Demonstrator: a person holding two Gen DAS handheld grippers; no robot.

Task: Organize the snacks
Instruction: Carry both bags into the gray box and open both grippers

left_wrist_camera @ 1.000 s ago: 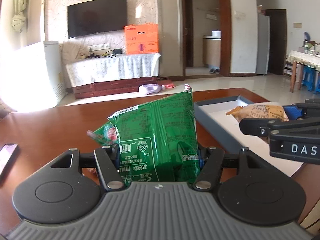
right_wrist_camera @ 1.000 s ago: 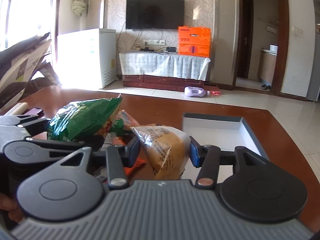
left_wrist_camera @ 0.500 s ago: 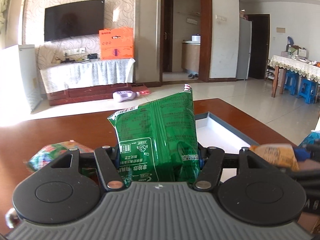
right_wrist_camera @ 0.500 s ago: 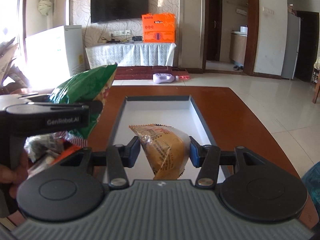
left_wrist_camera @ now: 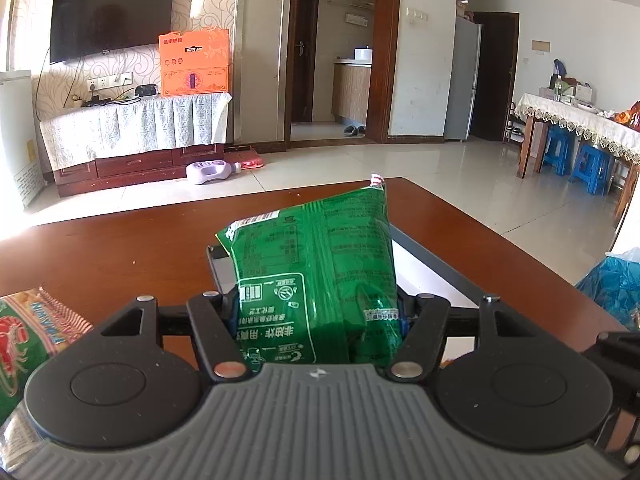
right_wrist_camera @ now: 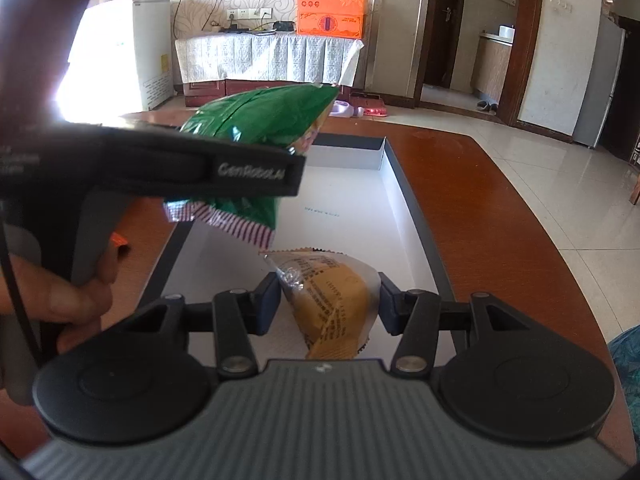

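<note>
1. The right gripper (right_wrist_camera: 328,306) has its jaws clamped on a crinkly tan snack packet (right_wrist_camera: 334,304), low over the near end of the tray (right_wrist_camera: 412,216).
2. The left gripper (left_wrist_camera: 316,316) pinches a glossy green bag (left_wrist_camera: 316,264) above that shallow, dark-rimmed white rectangular tray on the wooden table (left_wrist_camera: 120,256).

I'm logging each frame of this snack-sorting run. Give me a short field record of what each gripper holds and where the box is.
left gripper: shut on green snack bag, held upright
right gripper: shut on yellow snack packet
white box: open, dark rim, on brown table
green snack bag position: held above the box's left side, seen in the right wrist view
yellow snack packet position: over the box's near end; contact with the box floor unclear
other snacks: a colourful bag on the table, left of the left gripper
</note>
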